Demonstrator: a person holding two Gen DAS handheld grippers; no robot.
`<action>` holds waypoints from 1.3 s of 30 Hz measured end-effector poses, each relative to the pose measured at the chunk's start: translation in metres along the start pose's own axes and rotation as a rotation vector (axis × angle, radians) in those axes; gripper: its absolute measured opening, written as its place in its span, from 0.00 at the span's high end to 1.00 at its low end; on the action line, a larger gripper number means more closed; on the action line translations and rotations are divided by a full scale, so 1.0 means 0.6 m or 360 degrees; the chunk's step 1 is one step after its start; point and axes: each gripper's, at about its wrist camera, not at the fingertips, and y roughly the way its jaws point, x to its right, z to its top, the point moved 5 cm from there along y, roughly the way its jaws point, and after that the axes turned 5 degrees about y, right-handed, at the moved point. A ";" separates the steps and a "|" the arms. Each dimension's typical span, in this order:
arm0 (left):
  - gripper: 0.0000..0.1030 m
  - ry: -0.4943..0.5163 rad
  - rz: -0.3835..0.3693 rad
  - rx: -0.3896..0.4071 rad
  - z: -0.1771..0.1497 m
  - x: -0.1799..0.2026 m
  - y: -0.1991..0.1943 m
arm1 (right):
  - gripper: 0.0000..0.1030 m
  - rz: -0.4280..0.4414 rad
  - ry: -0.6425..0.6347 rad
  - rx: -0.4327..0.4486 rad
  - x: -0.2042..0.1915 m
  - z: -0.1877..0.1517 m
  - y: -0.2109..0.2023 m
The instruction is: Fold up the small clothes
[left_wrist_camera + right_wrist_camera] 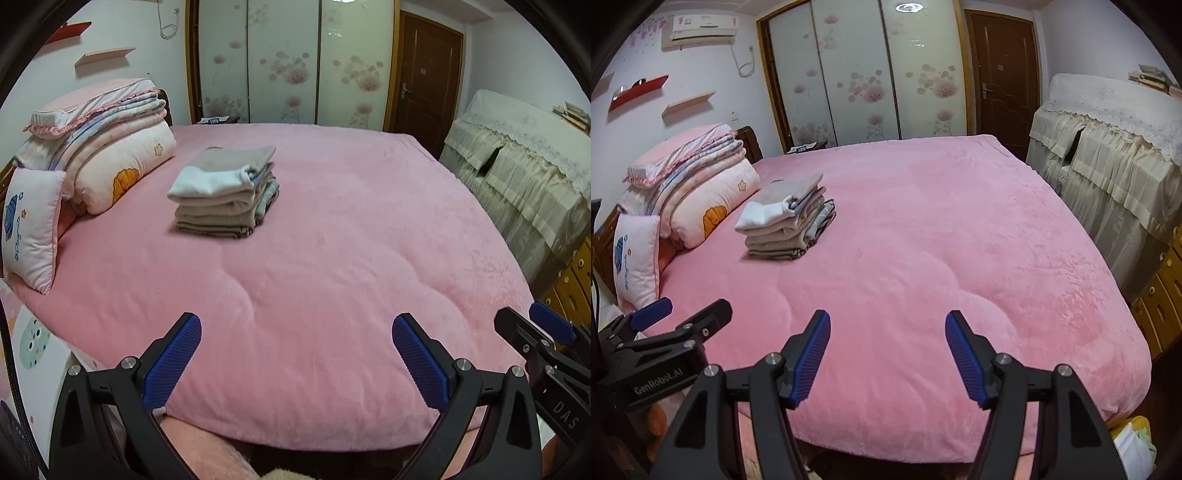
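**Stack done, both tongs empty at the bed's near edge**

The stack [225, 192] of folded small clothes sits on the bed [332, 258], toward its far left part, just beside the bedding pile [110, 147] but not touching it as far as either view shows. It holds several beige and grey pieces with a white-cuffed one on top, edges roughly aligned and squared. Placing it off to that side probably keeps the middle of the bed free as a folding surface.

No unfolded garment lies anywhere on the pink cover, so I judge the folding is finished or a fresh piece must be fetched from out of view.

The left tongs [295, 354] are released, jaws spread wide with only the cover between them. The right tongs [886, 350] are likewise released and hold nothing. Both hang over the near edge of the bed, well apart from the stack and side by side, each showing at the margin of the other's view.

The cover is plush, quilted and smooth. A small pillow [31, 225] leans at the left edge. Behind stand a floral sliding wardrobe [295, 62], a brown door [424, 81] and, right, furniture under a cream lace drape [517, 166].
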 end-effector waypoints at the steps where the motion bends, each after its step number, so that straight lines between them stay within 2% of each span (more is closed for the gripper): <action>1: 0.00 0.0000 -0.0004 -0.0007 -0.005 0.001 -0.001 | 0.37 -0.0002 -0.0013 0.0002 -0.002 -0.002 0.000; 10: 0.00 0.0021 -0.0010 -0.0015 -0.006 0.002 -0.003 | 0.36 0.0004 -0.0035 -0.0033 -0.009 -0.019 0.007; 39: 0.00 0.0040 -0.0042 -0.0039 -0.004 0.000 -0.002 | 0.36 -0.0003 0.0010 -0.0042 0.004 -0.018 0.005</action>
